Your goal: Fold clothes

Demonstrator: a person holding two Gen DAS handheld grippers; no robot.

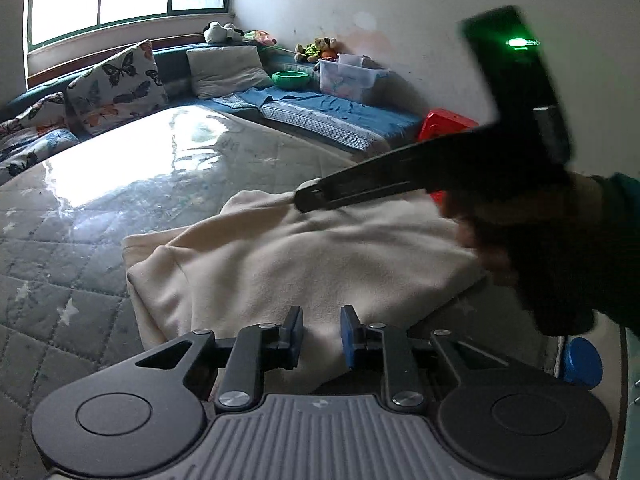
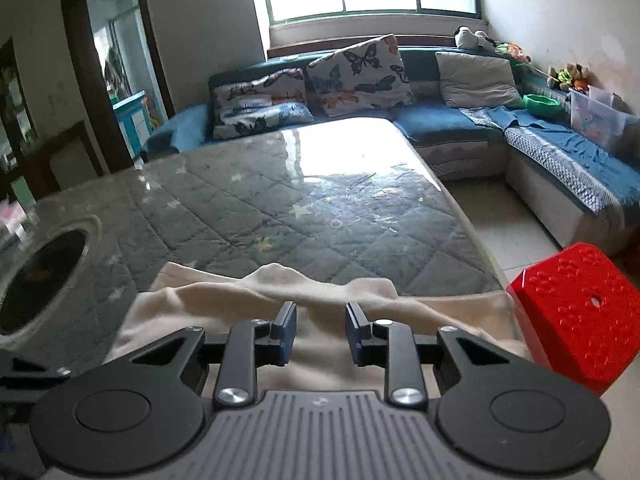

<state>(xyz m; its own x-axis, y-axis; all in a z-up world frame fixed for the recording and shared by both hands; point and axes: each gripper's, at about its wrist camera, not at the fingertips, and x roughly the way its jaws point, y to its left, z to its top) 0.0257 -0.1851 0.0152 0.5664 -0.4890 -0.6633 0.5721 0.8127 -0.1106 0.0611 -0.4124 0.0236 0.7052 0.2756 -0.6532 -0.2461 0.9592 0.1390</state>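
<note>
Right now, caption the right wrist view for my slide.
Right gripper poised over cream garment on quilted table, red stool beside.

Behind your quilted table [image 2: 280, 208] there's a blue sofa [image 2: 452, 128] with butterfly cushions [image 2: 360, 76], red stool [image 2: 576, 312] beside the table.

In the left wrist view the black right gripper [image 1: 308, 200] and the hand [image 1: 532, 248] holding it are smeared by motion, so whether its tips pinch the cream fleece garment [image 1: 280, 264] cannot be told. At four o'clock a blue round cap [image 1: 582, 362] is half hidden. In the right wrist view, at nine o'clock, a dark round opening [image 2: 40, 280], perhaps a bowl, is blurred.
</note>
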